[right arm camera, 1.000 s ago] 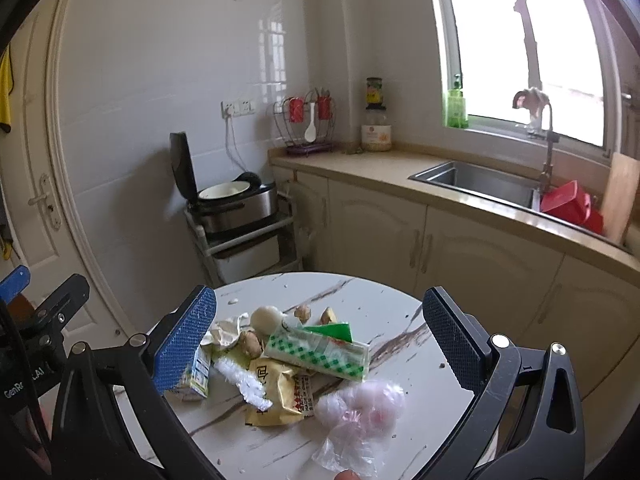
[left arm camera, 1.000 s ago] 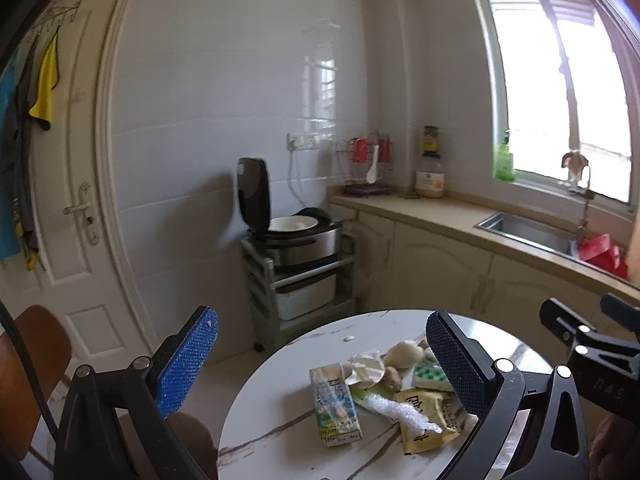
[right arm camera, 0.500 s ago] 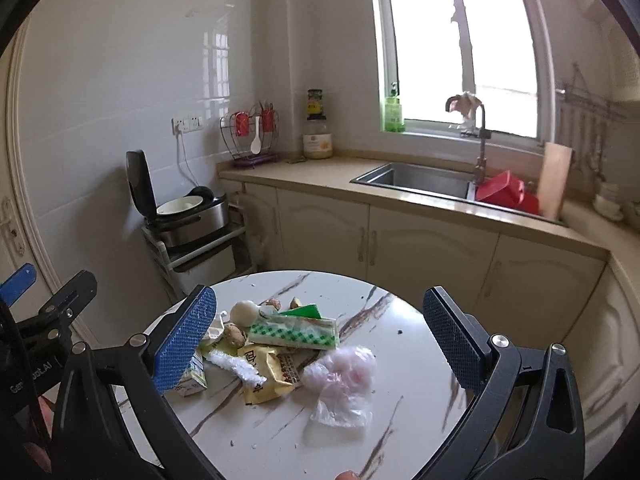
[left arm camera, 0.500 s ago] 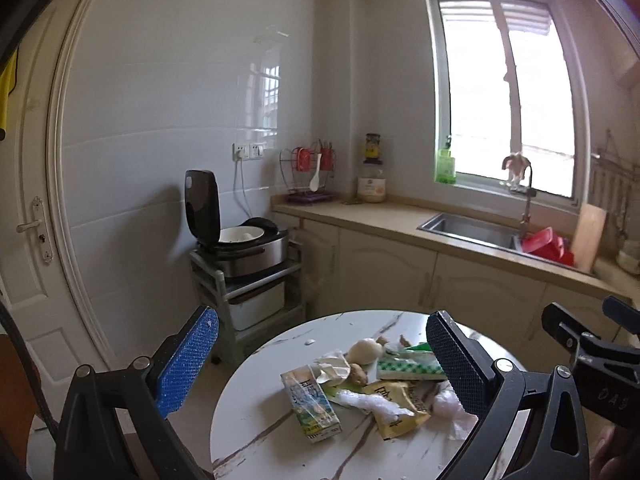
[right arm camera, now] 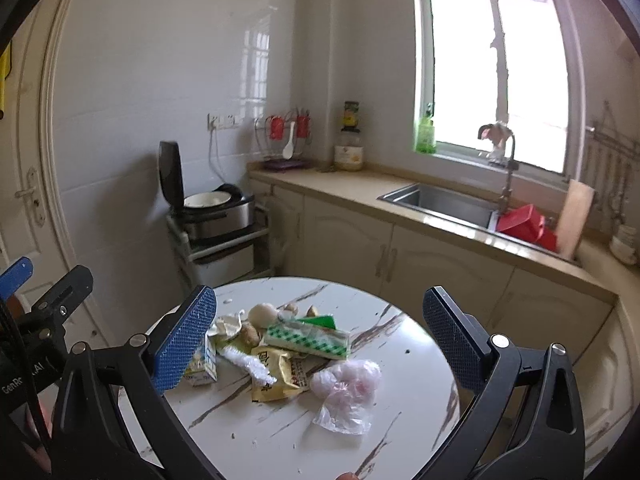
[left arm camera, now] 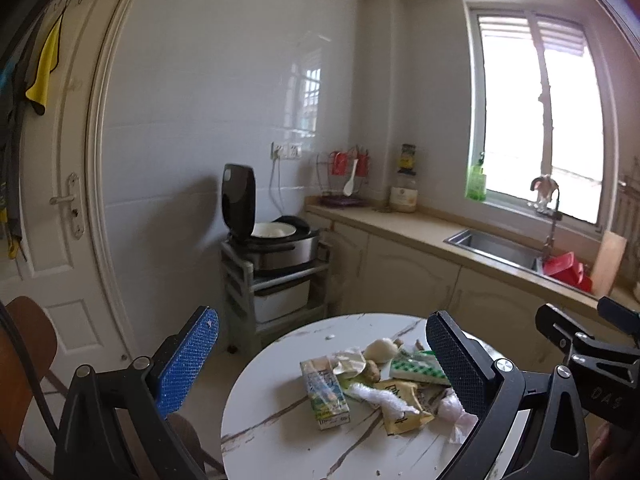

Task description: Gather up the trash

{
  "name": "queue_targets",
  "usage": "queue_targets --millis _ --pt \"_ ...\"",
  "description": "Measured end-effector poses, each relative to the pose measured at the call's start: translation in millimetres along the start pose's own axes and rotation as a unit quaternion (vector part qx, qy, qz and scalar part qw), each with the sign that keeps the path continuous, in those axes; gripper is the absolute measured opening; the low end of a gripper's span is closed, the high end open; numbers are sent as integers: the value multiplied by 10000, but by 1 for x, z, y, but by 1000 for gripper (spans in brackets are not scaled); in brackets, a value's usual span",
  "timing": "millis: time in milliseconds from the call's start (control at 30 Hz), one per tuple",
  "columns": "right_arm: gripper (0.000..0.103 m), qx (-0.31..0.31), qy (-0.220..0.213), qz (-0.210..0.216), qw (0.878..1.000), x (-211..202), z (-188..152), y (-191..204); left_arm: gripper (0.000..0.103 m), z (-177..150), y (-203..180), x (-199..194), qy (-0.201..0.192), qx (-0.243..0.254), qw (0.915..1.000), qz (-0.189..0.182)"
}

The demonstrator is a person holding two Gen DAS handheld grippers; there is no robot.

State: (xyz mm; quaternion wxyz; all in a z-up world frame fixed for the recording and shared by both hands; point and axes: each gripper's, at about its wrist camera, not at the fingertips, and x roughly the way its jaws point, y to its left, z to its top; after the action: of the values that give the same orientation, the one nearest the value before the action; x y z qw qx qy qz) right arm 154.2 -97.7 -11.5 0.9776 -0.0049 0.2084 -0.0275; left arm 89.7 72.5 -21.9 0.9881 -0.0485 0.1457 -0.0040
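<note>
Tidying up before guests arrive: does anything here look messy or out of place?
Yes. Litter is heaped on the round marble-patterned table: a small drink carton, a yellow snack wrapper, a green-and-white tissue pack and a crumpled clear plastic bag. The black rice cooker stands lid-up. Both grippers are open, holding nothing.

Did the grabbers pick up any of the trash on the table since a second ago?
No. Only the cameras swung about; the view shifted. Both the left gripper and right gripper stayed wide open and empty. The milk carton, yellow packet and pink plastic bag lie as before.
</note>
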Motion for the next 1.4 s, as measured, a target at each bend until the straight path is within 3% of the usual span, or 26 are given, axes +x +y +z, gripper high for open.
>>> queue_targets --millis 267,700,1100,1400 --pt "103 178 157 204 9995 28 -10 -19 102 51 -48 23 218 254 9994 113" --pt "103 364 1194 -2 9922 102 -62 -57 102 39 -64 84 1279 227 9915 36" --pt "103 465 2429 -91 9689 174 -129 -70 102 11 -58 143 2174 127 9758 169" --pt "100 384 2748 164 9606 206 -141 -57 102 -2 -41 182 2551 -31 9664 300"
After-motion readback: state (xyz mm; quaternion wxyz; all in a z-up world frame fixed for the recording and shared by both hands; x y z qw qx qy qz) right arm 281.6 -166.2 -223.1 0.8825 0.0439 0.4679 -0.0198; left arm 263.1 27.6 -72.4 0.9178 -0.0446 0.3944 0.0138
